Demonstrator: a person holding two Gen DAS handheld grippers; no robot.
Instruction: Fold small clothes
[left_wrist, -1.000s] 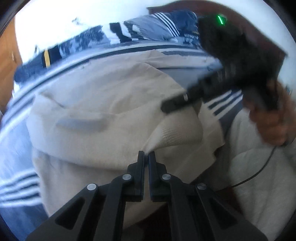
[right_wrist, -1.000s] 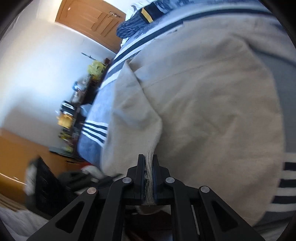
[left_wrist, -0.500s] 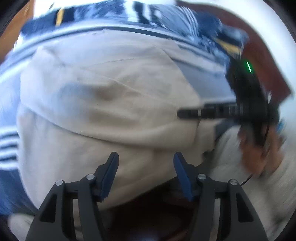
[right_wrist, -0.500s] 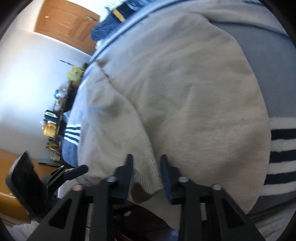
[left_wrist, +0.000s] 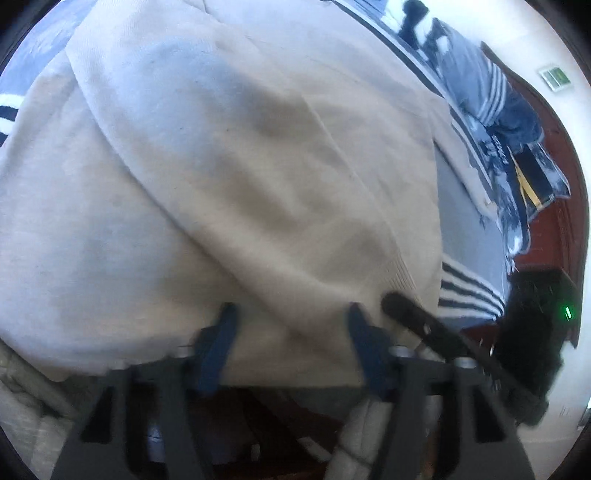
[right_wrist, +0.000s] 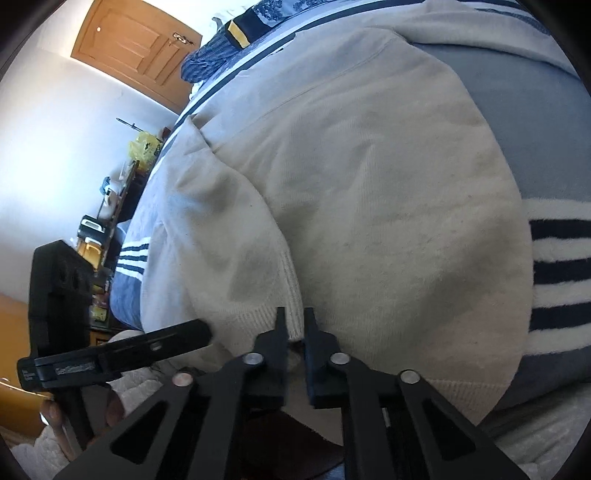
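Sweater (right_wrist: 369, 206) first: it is cream and soft, and it lies spread on the bed (right_wrist: 517, 103), right in front of us. Our left tongs (left_wrist: 290, 321) are just above its near edge. They have just been closing, but the two tips still stand apart and we see nothing pinched between them, so they are let go. Our right tongs (right_wrist: 294, 325) sit at the ribbed hem, close beside the left ones. The tips look almost shut. A little gap shows, and we cannot see cloth caught in it.

We think one part is done: a flap, maybe a sleeve (right_wrist: 225, 236), is already laid over the body. The rest still looks wide and flat, so more folds are left.

Farther off we see the striped blanket (right_wrist: 554, 258), then a blue pile of clothes (left_wrist: 517, 155) at the far end of the bed. A wooden door (right_wrist: 136, 48) stands behind.

The left view is blurry. The near hem is hidden under our tongs.
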